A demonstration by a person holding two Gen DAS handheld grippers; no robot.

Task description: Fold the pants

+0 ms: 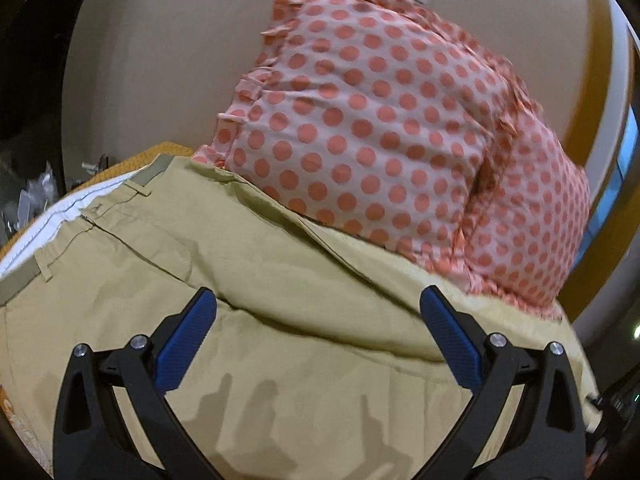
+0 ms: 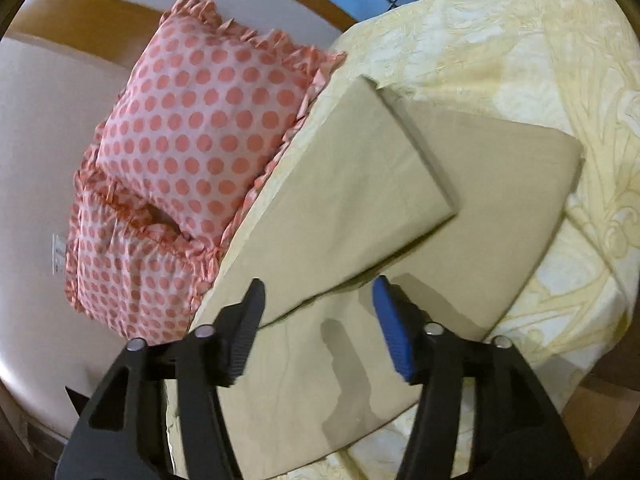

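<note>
Khaki pants (image 1: 280,320) lie spread on the bed. In the left wrist view I see their upper part, with the waistband (image 1: 60,220) and its white lining at the left. My left gripper (image 1: 316,300) is open and empty, just above the fabric near a fold ridge. In the right wrist view the pant legs (image 2: 400,208) lie on the bed, one leg end crossing over the other. My right gripper (image 2: 318,292) is open and empty, hovering over the legs near the edge of the upper one.
A pink pillow with coral polka dots (image 1: 380,120) lies against the pants' far side; it also shows in the right wrist view (image 2: 192,128). A pale yellow patterned bedsheet (image 2: 540,60) covers the bed. A beige wall (image 1: 160,40) stands behind.
</note>
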